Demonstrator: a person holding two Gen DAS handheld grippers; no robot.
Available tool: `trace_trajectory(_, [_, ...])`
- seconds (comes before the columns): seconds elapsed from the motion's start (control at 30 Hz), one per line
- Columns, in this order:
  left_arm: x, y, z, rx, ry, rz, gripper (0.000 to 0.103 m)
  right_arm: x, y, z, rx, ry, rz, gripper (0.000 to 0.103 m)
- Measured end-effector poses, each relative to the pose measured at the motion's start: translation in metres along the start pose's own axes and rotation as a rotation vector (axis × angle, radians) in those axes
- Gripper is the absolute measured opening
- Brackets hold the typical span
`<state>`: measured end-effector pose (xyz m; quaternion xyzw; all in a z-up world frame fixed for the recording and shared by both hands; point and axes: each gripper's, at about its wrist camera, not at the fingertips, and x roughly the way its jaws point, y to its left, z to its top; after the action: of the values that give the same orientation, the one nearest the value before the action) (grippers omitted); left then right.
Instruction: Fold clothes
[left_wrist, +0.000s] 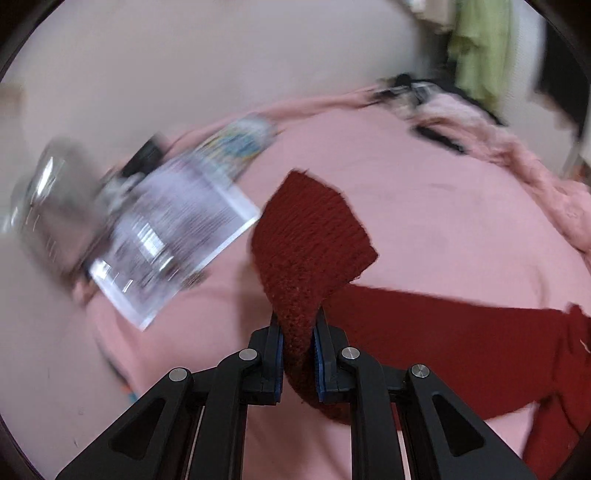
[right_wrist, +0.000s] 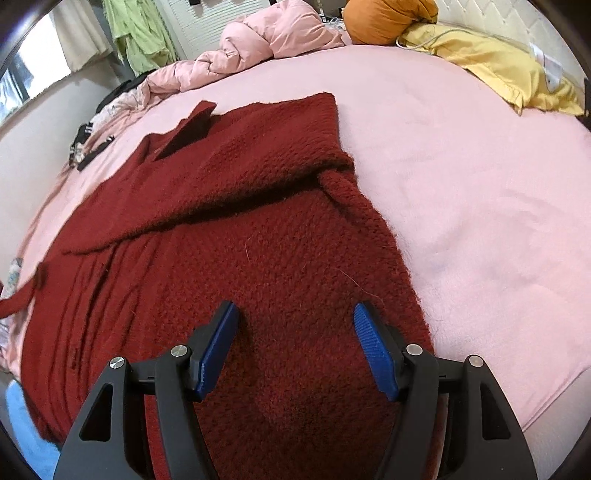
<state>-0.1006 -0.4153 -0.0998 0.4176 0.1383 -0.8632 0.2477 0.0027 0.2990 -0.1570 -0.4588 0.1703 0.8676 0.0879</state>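
Observation:
A dark red knitted cardigan lies spread on the pink bed sheet, one sleeve folded across its body. My right gripper hovers open just above its lower part, nothing between the blue pads. In the left wrist view my left gripper is shut on the end of a red sleeve, which stands lifted off the sheet; the rest of the cardigan trails to the right. That view is blurred by motion.
A pink quilt is bunched at the bed's far edge, with a yellow pillow and an orange cushion at the head. A blurred printed magazine lies near the bed's left edge. A green garment hangs behind.

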Motion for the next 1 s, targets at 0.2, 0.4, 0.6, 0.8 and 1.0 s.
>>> trace_trajectory(0.2, [0.035,0.002,-0.022,-0.053,0.116,0.124,0.046,-0.001,0.005,-0.003,-0.036,0.006,-0.042,0.066])
trace_trajectory(0.4, [-0.038,-0.023,-0.024,-0.128,-0.325,0.303,0.09,0.0,0.006,-0.002,-0.045,0.01,-0.053,0.067])
trace_trajectory(0.6, [-0.004,-0.096,-0.028,0.271,-0.126,-0.085,0.095,0.002,0.011,-0.004,-0.06,0.007,-0.069,0.071])
trace_trajectory(0.8, [0.067,-0.078,-0.037,0.182,0.157,0.081,0.096,0.0,0.015,-0.005,-0.07,0.019,-0.088,0.071])
trace_trajectory(1.0, [-0.021,-0.087,-0.016,0.09,-0.057,-0.125,0.089,-0.027,0.098,0.022,-0.343,-0.078,-0.08,0.071])
